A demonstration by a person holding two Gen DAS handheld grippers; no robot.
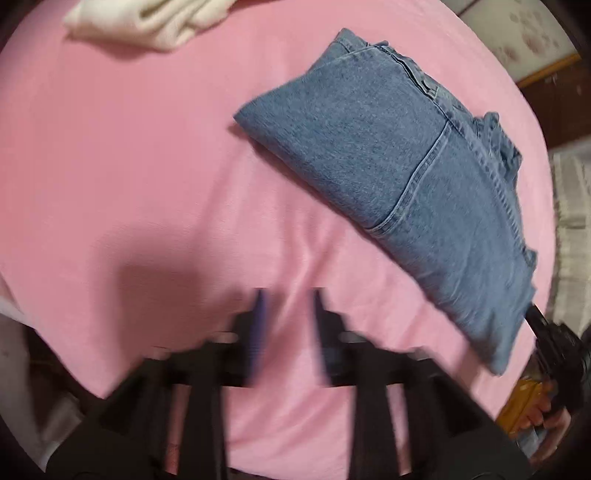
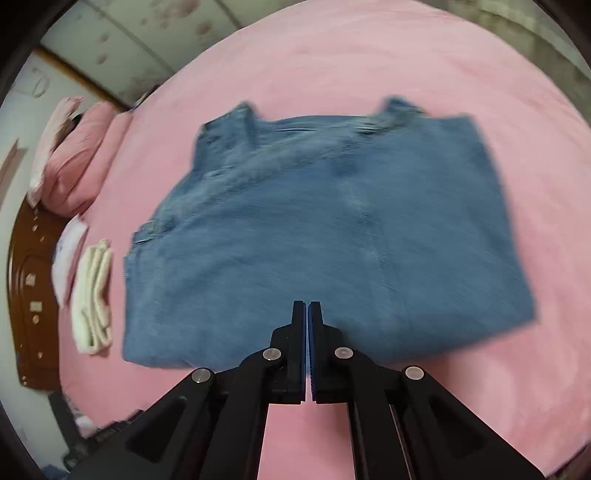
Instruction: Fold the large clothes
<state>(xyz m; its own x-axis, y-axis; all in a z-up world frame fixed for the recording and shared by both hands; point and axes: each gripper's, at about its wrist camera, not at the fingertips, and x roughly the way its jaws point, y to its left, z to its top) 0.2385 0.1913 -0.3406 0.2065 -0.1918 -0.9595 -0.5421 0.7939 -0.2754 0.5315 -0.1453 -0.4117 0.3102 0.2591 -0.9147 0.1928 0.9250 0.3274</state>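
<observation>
A pair of blue jeans (image 1: 399, 177) lies folded into a flat packet on the pink bed sheet (image 1: 129, 166). In the right wrist view the jeans (image 2: 325, 236) fill the middle of the bed. My left gripper (image 1: 288, 306) is open and empty, hovering over bare sheet to the left of the jeans. My right gripper (image 2: 307, 306) has its jaws together at the near edge of the jeans; I cannot see any cloth between them. In the left wrist view the right gripper (image 1: 535, 317) touches the lower right corner of the jeans.
A folded cream garment (image 1: 147, 22) lies at the far side of the bed, also in the right wrist view (image 2: 92, 295). Pink pillows (image 2: 81, 155) and a brown wooden headboard (image 2: 29, 295) stand at the left. A pale wall with a flower pattern (image 2: 155, 40) lies beyond the bed.
</observation>
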